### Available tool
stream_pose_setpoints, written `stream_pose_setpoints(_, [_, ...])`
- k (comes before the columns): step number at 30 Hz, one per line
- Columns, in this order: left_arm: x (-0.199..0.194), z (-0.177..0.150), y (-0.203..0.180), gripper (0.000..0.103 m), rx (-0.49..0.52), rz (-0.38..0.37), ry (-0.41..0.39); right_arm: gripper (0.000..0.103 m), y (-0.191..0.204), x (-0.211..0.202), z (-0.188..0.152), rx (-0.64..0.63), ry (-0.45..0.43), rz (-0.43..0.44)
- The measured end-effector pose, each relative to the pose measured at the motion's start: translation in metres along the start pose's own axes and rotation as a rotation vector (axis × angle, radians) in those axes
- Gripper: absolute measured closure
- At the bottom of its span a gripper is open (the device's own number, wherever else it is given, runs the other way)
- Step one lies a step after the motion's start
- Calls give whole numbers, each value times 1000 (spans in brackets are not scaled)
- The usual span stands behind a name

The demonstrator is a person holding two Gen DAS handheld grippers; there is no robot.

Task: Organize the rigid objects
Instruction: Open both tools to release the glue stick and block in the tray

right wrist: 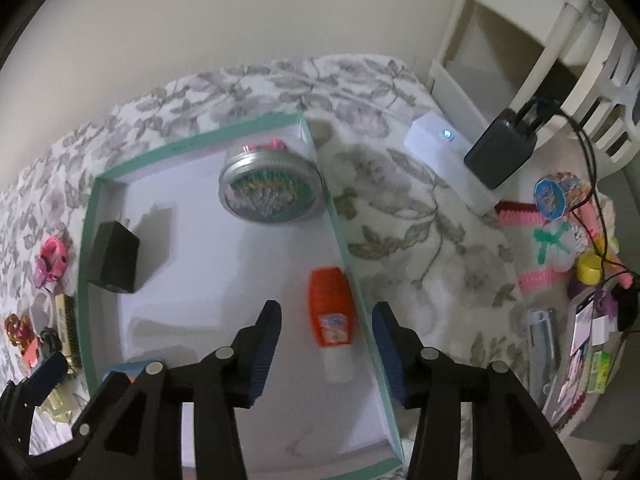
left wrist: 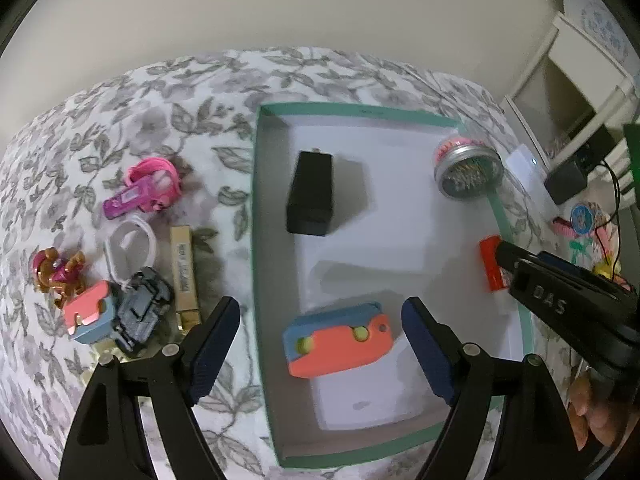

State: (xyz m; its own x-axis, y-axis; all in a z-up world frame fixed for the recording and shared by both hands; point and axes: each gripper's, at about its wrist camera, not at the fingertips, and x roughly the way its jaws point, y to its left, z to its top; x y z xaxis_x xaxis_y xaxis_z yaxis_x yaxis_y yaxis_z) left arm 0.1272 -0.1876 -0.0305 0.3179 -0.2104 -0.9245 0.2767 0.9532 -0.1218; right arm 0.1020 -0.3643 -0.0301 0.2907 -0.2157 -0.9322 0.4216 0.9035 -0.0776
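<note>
A teal-rimmed shallow box lies on the floral cloth. Inside are a black block, a round tin, an orange-and-blue toy and an orange bottle by the right wall. My left gripper is open, its fingers on either side of the orange-and-blue toy, above it. My right gripper is open over the orange bottle, not touching it. It also shows in the left wrist view. The box, block and tin show in the right wrist view.
Left of the box lie a pink toy, a white ring, a gold bar, a grey toy car, a figure and a pink-blue piece. Right: white device, black power bank, clutter.
</note>
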Motion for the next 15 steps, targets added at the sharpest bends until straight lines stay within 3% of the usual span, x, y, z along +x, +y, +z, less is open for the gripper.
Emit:
stream_pose_setpoints(5, [-10, 6, 15, 17, -41, 10, -36, 51, -1, -13, 2, 3, -34, 1])
stream_pose_setpoints(7, [-16, 8, 24, 9, -67, 28, -62, 37, -2, -17, 3, 9, -50, 6])
stream_pose_setpoints(12, [-22, 12, 45, 2, -122, 45, -98, 31, -1, -18, 4, 13, -65, 25])
stream_pose_setpoints(15, [-21, 13, 53, 2, -154, 46, -100, 18, 3, -16, 3, 0, -68, 31])
